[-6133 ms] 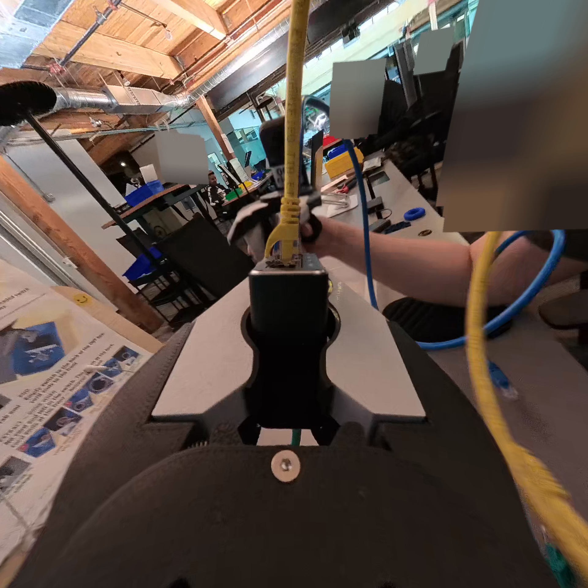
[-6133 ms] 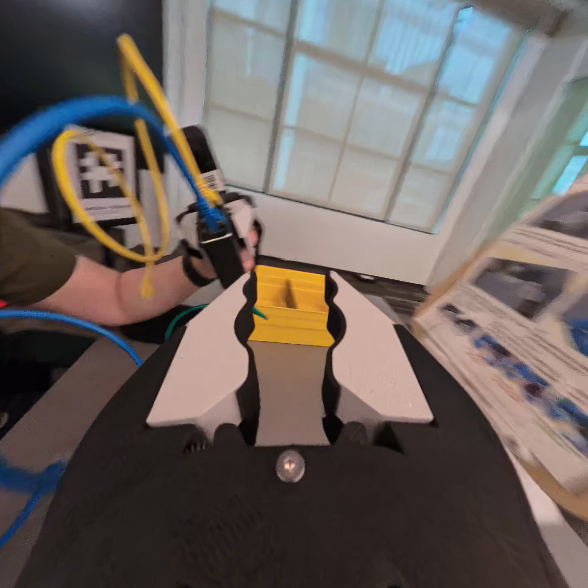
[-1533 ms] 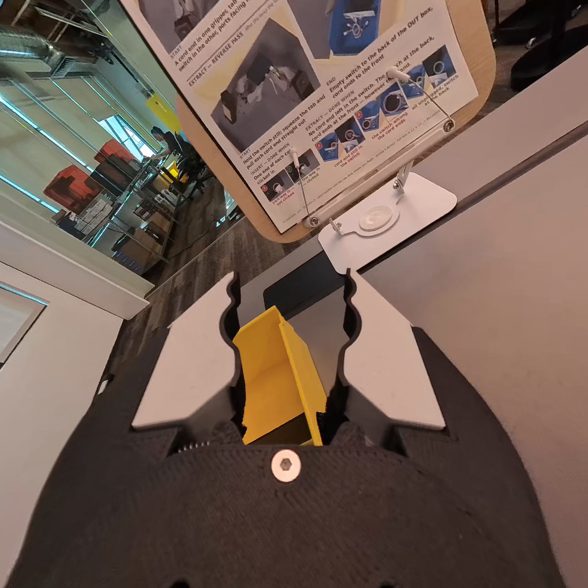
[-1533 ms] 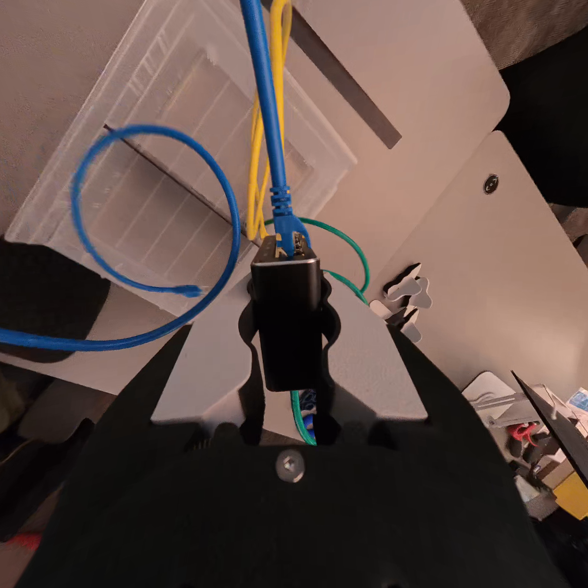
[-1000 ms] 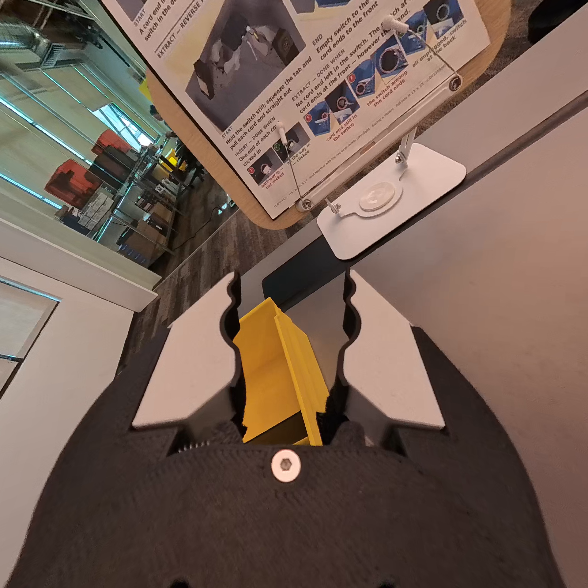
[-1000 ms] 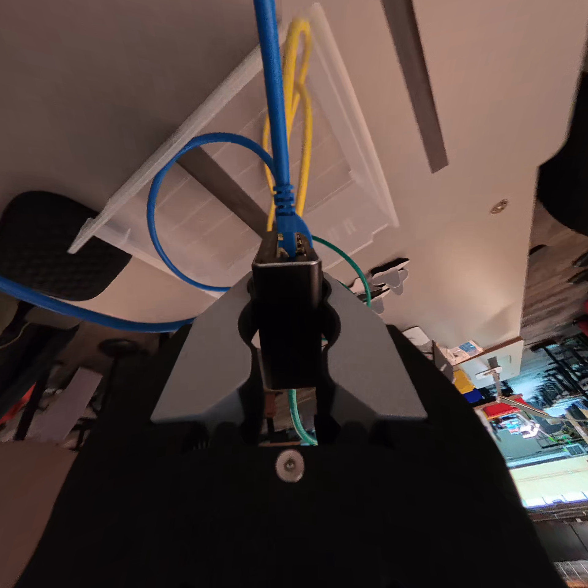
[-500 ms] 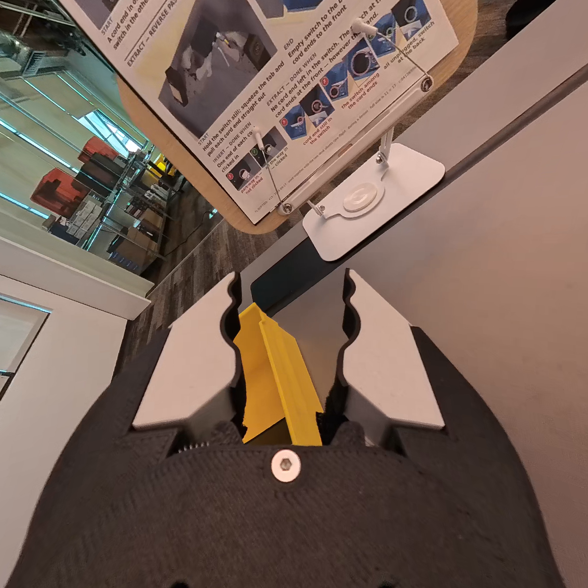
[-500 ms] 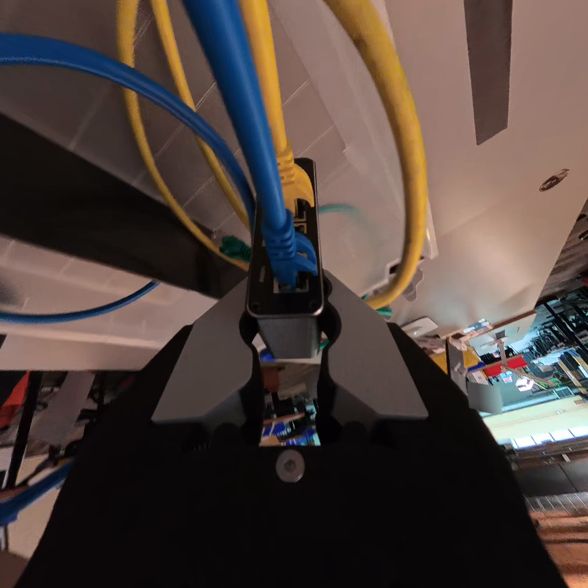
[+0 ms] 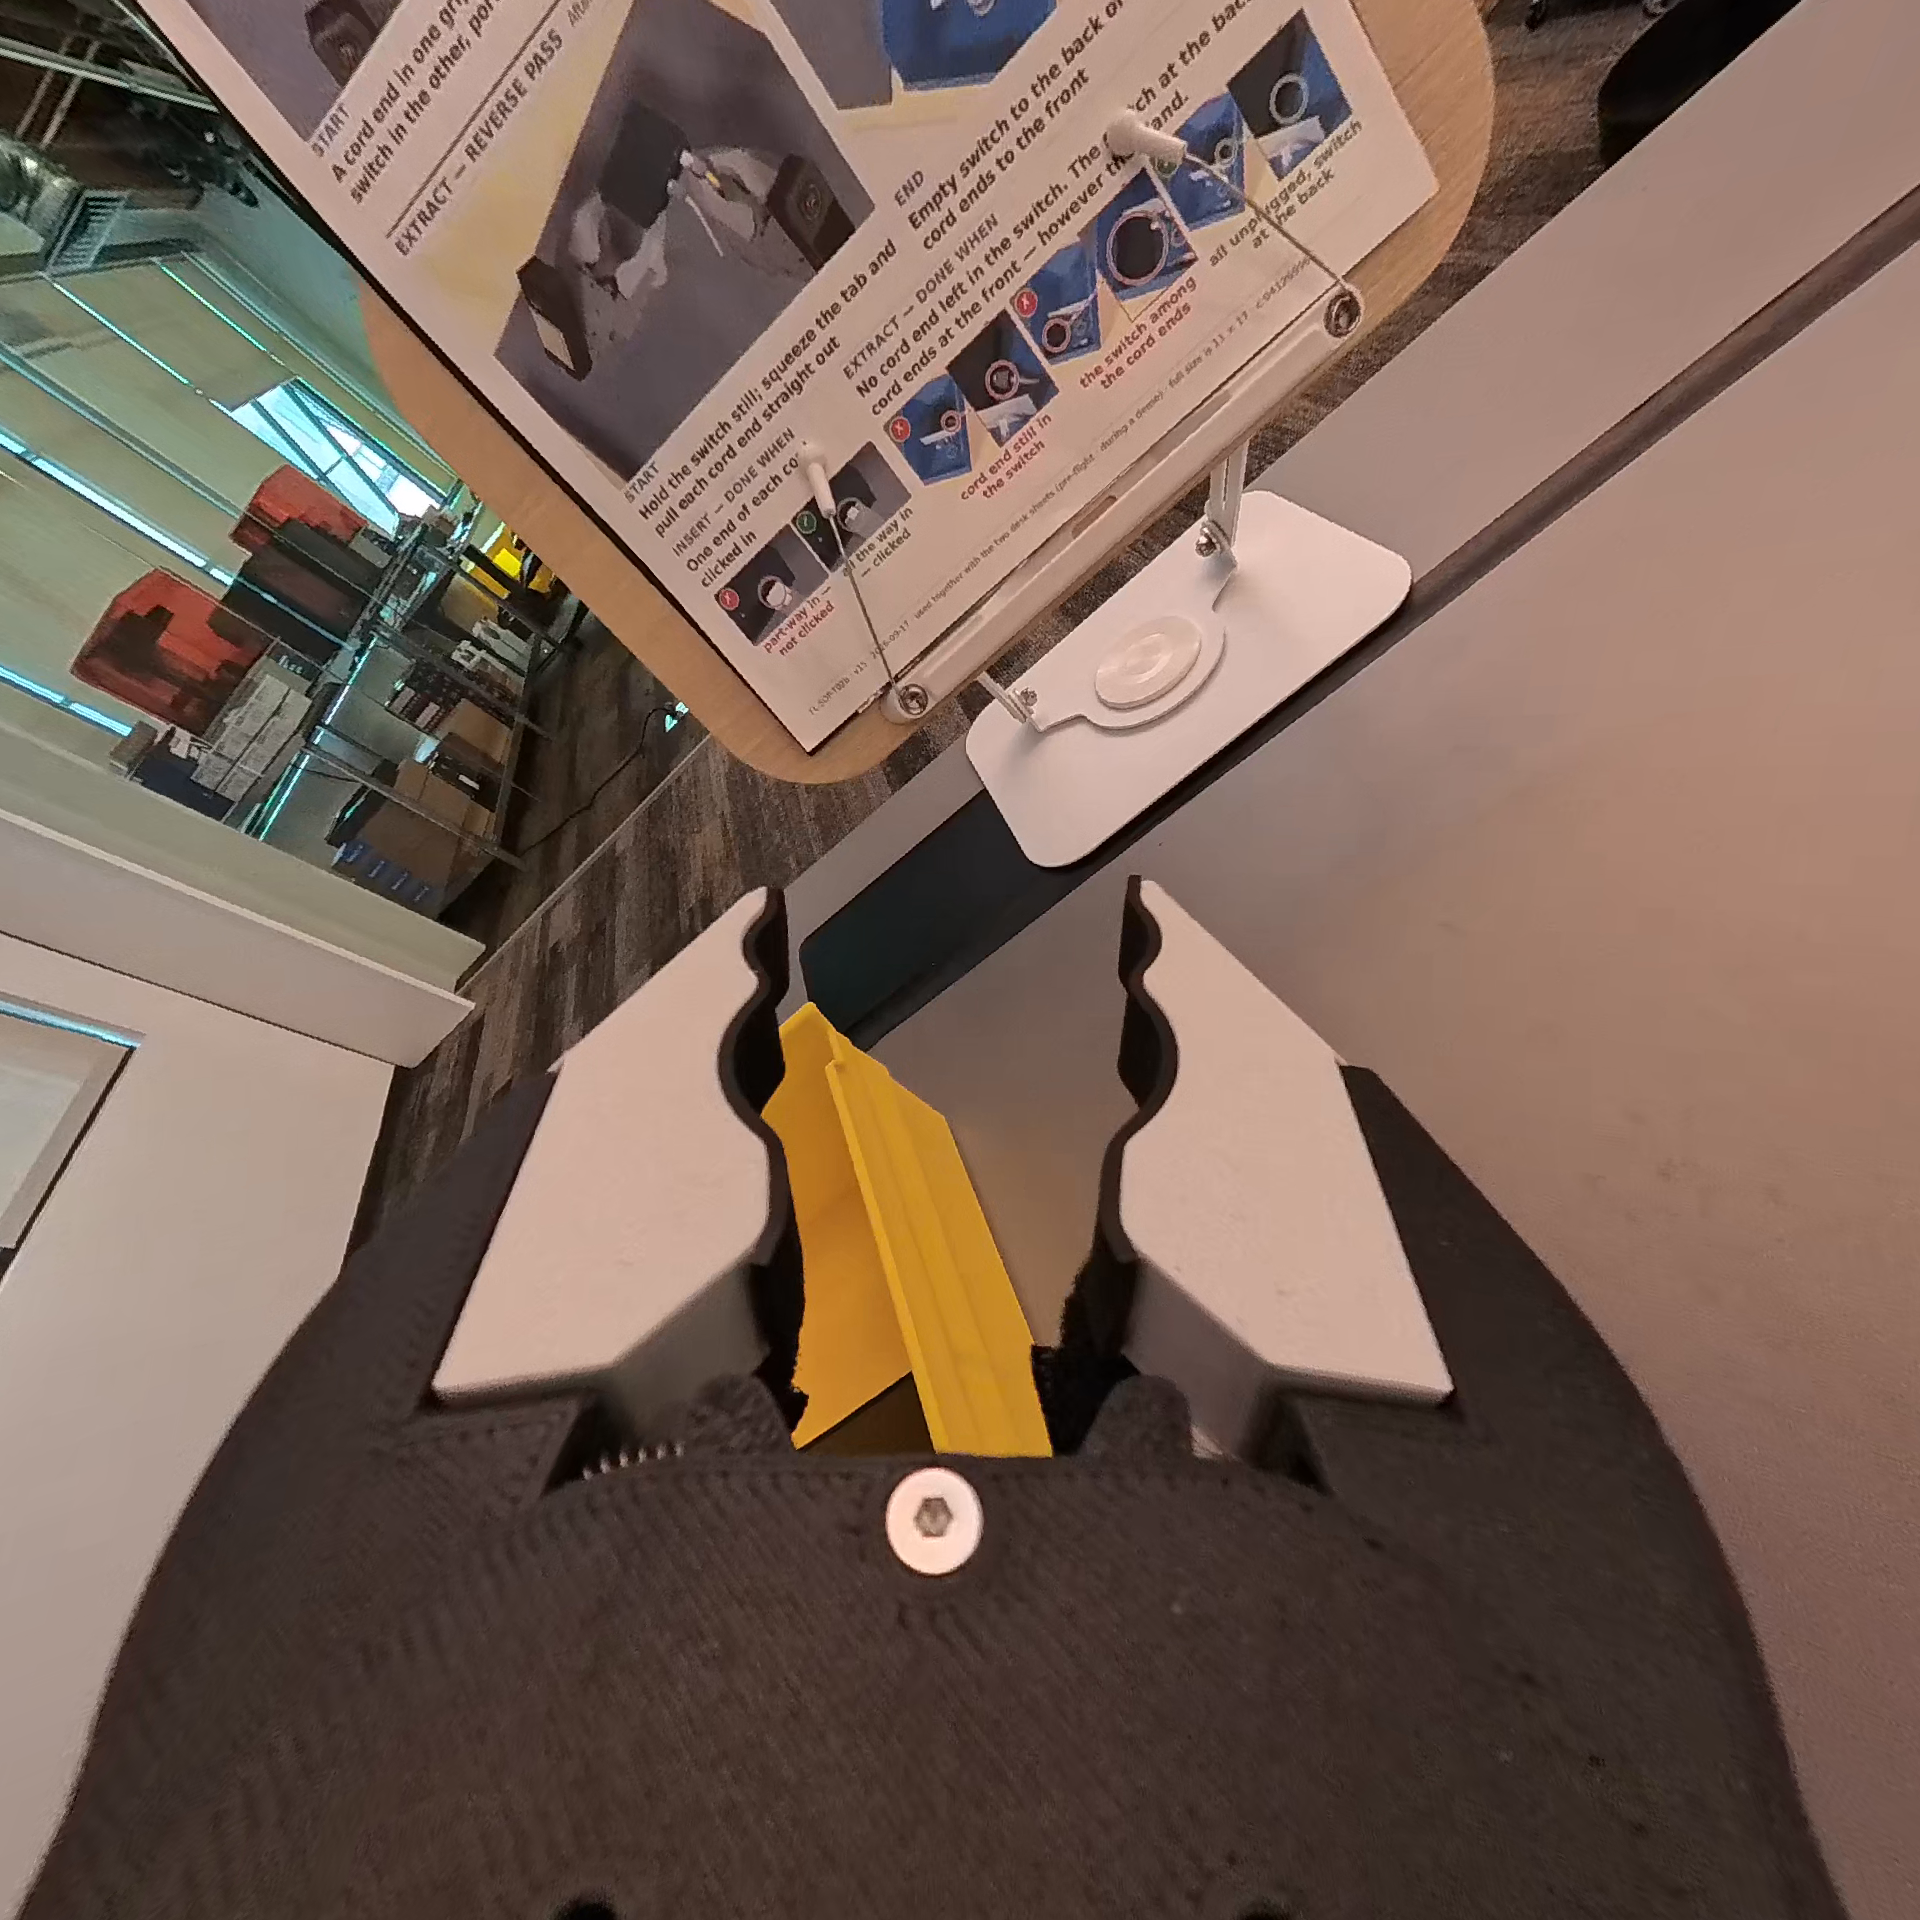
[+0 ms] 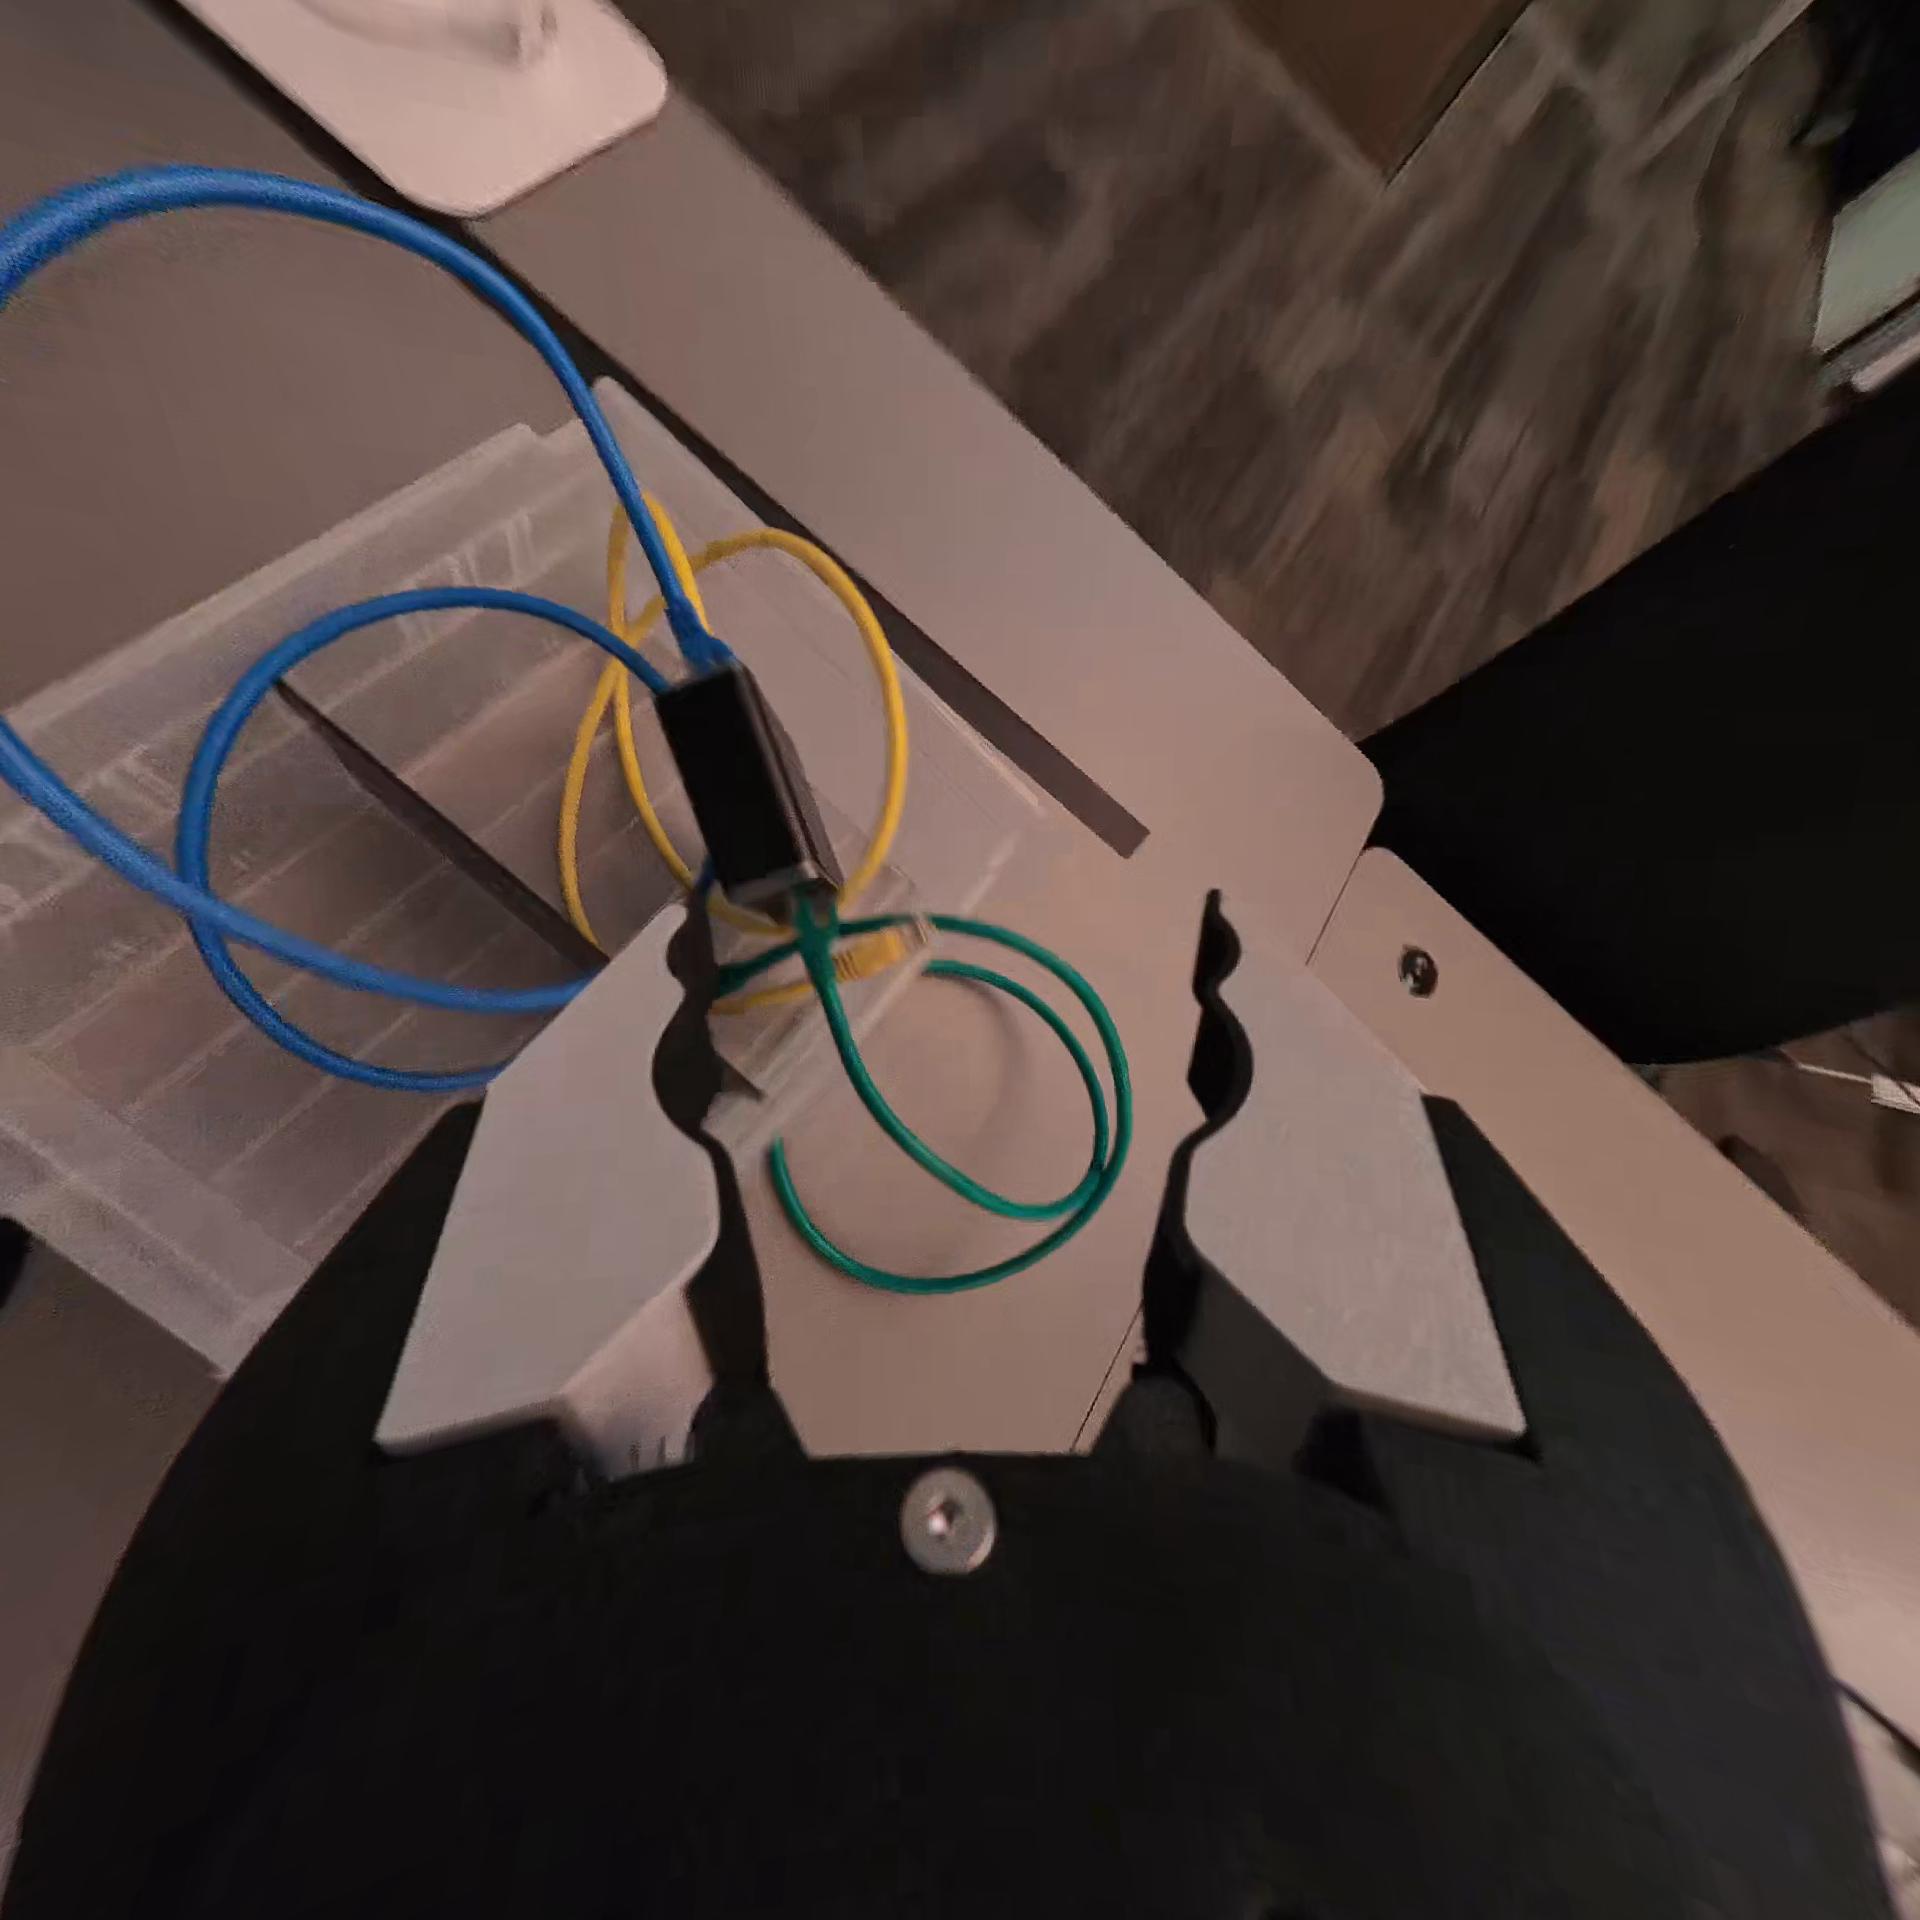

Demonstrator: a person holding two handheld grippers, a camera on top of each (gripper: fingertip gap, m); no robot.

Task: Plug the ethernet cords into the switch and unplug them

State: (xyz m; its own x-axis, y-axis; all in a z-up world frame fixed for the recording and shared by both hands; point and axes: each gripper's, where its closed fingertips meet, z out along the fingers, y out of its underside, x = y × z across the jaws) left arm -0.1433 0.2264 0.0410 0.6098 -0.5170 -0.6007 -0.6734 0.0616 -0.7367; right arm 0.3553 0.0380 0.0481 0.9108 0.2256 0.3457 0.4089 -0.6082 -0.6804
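Note:
In the right wrist view the black switch (image 10: 743,790) lies on a clear plastic tray (image 10: 156,1039). A blue cord (image 10: 436,594), a yellow cord (image 10: 894,707) and a green cord (image 10: 1117,1049) run from it in loops. A loose yellow plug (image 10: 883,951) lies beside its near end. My right gripper (image 10: 948,914) is open and empty, just short of the switch. My left gripper (image 9: 951,904) is open over the grey table (image 9: 1558,1039). A yellow plastic part (image 9: 894,1226) shows between and below its fingers. The fingers do not touch it.
An instruction sheet on a wooden board (image 9: 831,312) stands on a white base (image 9: 1143,665) ahead of the left gripper. The table edge and carpet floor (image 9: 623,862) lie to its left. In the right wrist view the table's corner (image 10: 1340,790) lies beyond the tray. My right fingertips sit around 55 centimeters from my left ones. My right gripper's tips are some 8 centimeters from the black switch (image 10: 743,790). Between my right fingertips and the loose yellow plug (image 10: 883,951) there is roughly 12 centimeters.
My right gripper has opened and let go of the switch, which now lies on the clear tray with its cords; the gripper has backed away. The left gripper has barely shifted.

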